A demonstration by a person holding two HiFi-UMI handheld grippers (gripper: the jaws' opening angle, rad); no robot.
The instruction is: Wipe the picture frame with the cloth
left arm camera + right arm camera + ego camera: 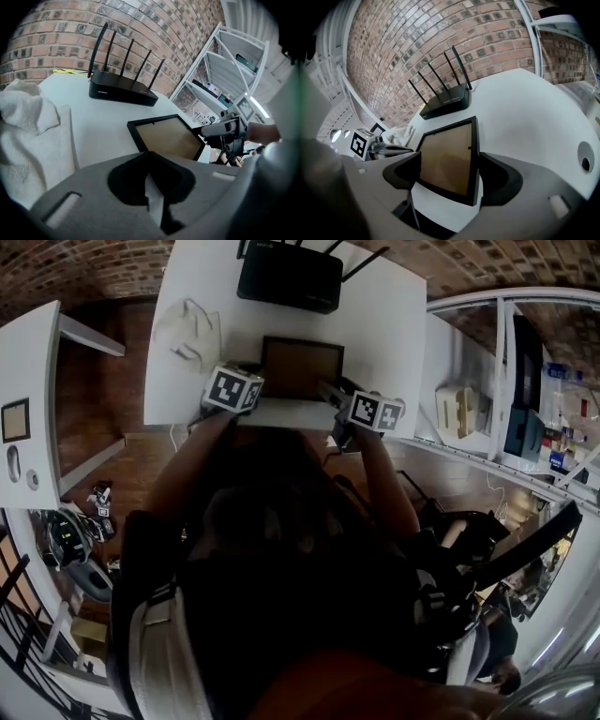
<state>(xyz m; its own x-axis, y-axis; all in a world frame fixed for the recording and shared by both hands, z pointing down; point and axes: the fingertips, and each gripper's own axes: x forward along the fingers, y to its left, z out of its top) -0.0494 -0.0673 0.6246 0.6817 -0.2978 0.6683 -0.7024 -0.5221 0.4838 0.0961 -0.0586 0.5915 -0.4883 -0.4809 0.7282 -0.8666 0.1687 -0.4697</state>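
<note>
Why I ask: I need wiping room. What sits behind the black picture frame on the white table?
A black router with antennas stands behind the black picture frame, apart from it across bare white table. What lies under the frame is hidden.

Grey left gripper, black-and-white marker cube

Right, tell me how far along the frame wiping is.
Nothing looks done yet: the cloth lies bunched on the table beside the picture frame, in neither gripper. In hand: the right gripper is open with the frame between its jaws; the left gripper is shut. Left: fetching the cloth and all the wiping.
</note>
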